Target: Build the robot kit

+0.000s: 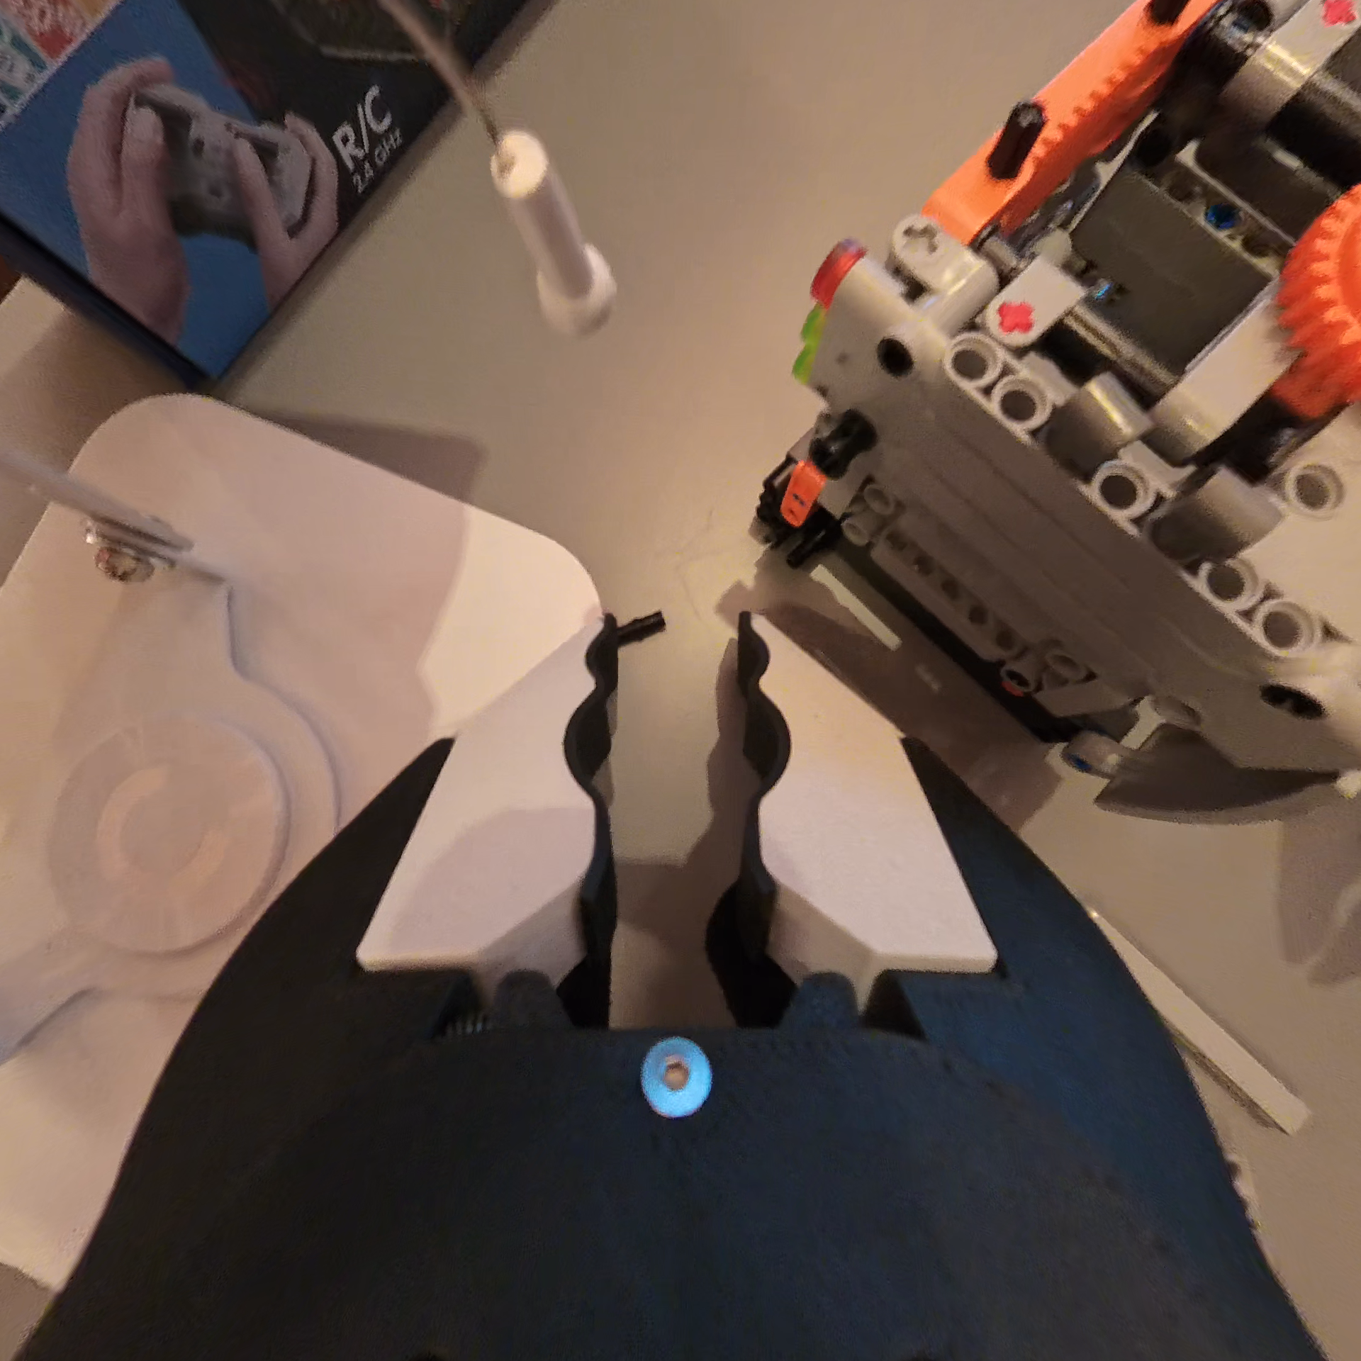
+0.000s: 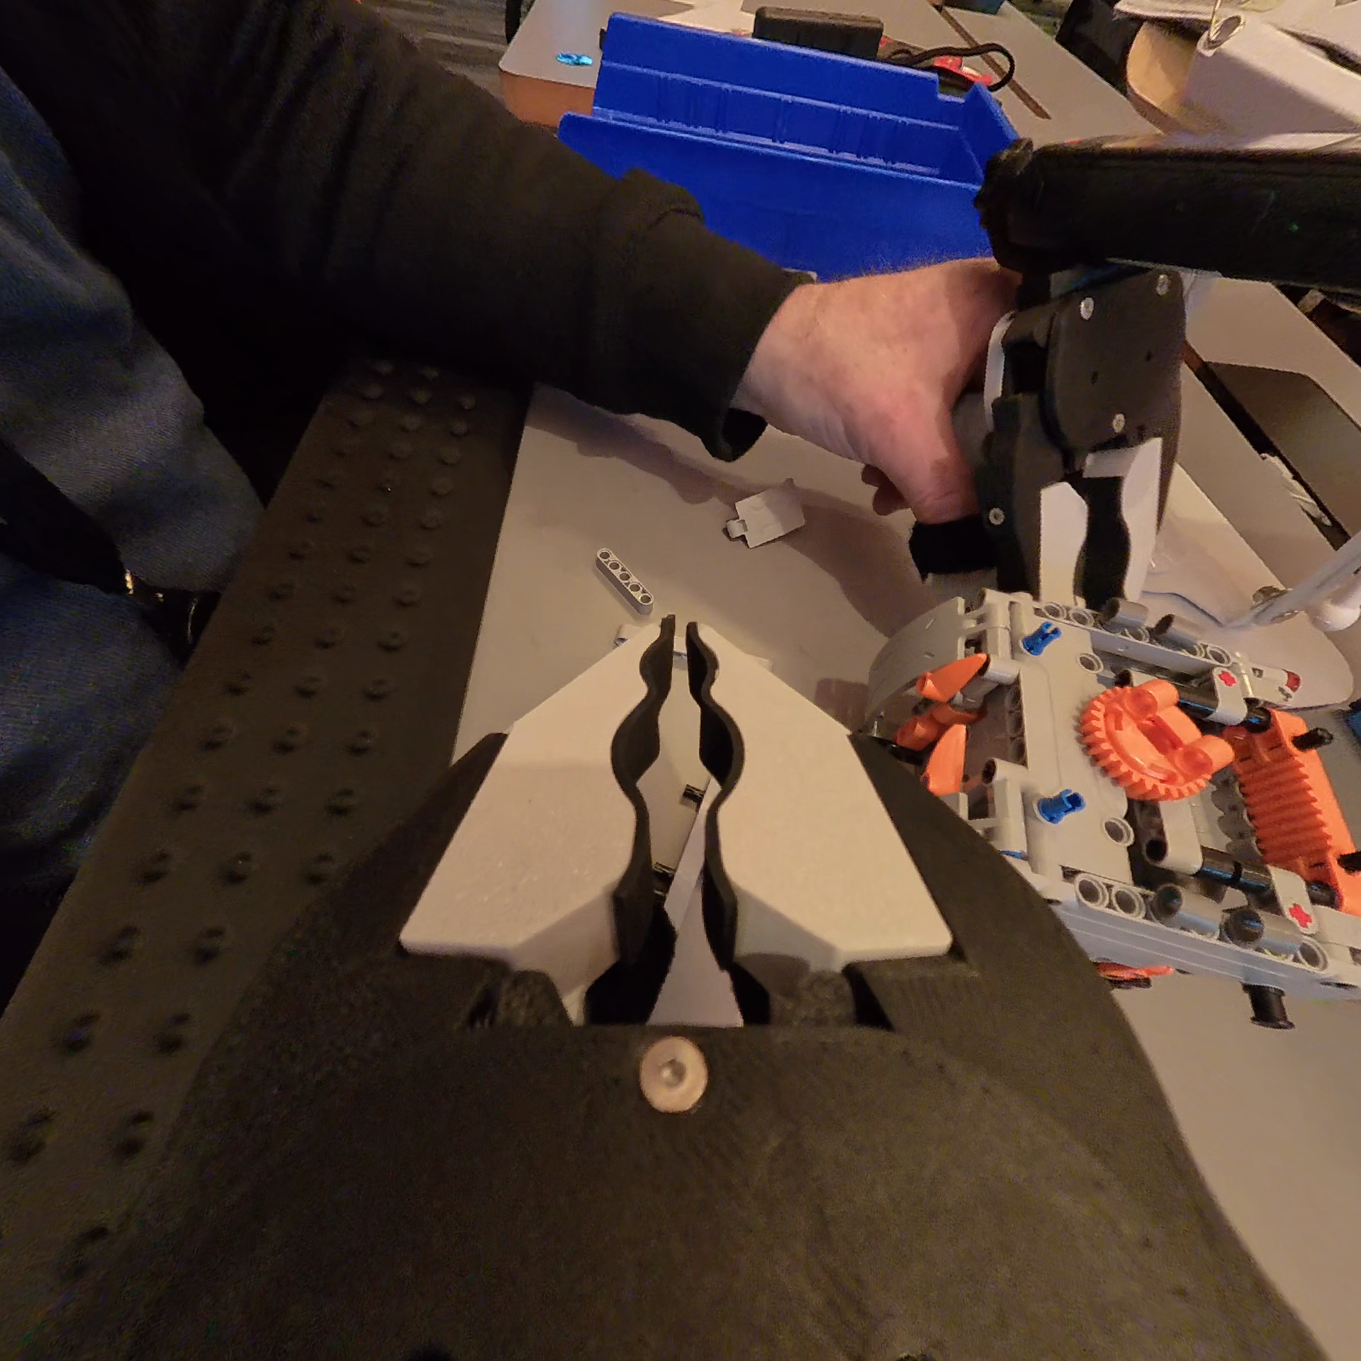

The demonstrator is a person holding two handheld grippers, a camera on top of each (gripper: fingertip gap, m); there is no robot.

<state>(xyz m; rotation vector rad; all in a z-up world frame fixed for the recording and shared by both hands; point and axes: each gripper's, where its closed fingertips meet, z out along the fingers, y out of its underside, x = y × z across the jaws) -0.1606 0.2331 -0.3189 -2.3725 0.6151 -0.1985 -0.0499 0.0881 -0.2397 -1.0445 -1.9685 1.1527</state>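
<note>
My left gripper (image 1: 676,626) is open above the pale table. A small black pin (image 1: 642,626) lies right at the tip of its left finger and nothing is pressed between the pads. A grey and orange brick-built model (image 1: 1090,456) stands just to its right. The right wrist view shows the left gripper (image 2: 1105,582), in a person's hand (image 2: 876,390), at the far edge of the same model (image 2: 1149,795). My right gripper (image 2: 680,627) has its jaws shut, left of the model. A small grey part (image 2: 624,632) peeks out from behind its tips.
A grey holed beam (image 2: 624,582) and a grey panel piece (image 2: 766,515) lie loose on the table. A black studded mat (image 2: 331,663) runs along the left. Blue bins (image 2: 773,147) stand at the back. A white stand base (image 1: 294,574), a hanging white cylinder (image 1: 552,228) and a printed box (image 1: 184,184) are near the left gripper. Spacing between my two grippers at the tips: around 20 cm.
</note>
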